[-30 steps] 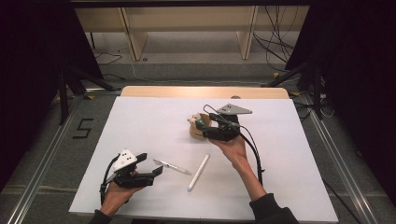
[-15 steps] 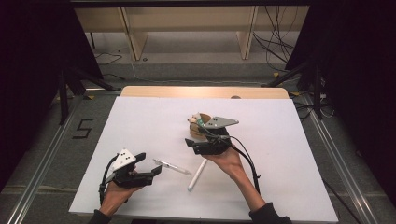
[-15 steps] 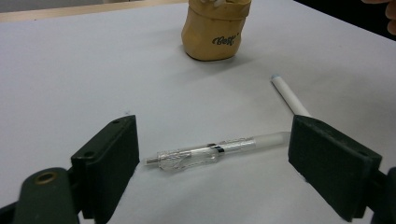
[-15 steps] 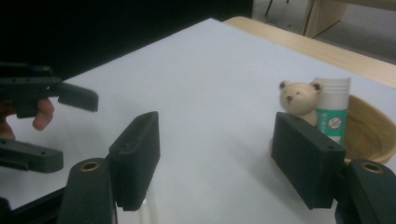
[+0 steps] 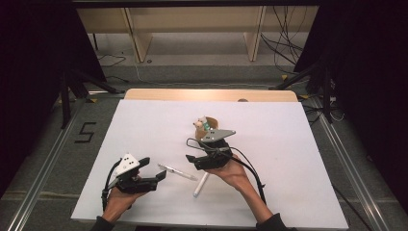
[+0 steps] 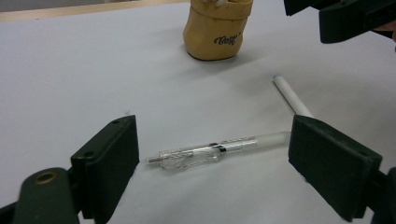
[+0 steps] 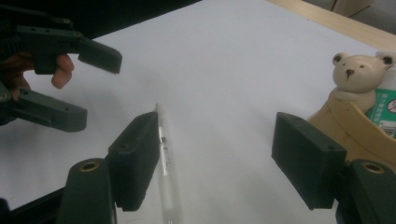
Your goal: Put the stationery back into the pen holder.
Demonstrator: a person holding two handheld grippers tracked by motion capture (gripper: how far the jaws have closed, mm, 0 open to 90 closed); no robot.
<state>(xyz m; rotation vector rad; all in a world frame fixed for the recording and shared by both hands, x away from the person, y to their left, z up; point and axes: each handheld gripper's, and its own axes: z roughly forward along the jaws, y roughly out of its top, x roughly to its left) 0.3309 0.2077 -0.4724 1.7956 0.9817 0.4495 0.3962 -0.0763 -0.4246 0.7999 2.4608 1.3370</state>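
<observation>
On table: bear holder (image 5: 206, 127), contents unclear | both hand-held grippers (image 5: 190, 157) apart

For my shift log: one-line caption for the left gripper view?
Open left hand-held gripper frames a clear pen on the white table, beside a white marker.

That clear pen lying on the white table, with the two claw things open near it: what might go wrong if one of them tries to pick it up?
The clear pen is thin and lies flat, so the left gripper, open around it, might slip off or roll it. The white pen lies right at its end and could get knocked. The right gripper hangs close above both pens, so the two grippers might collide.
</observation>
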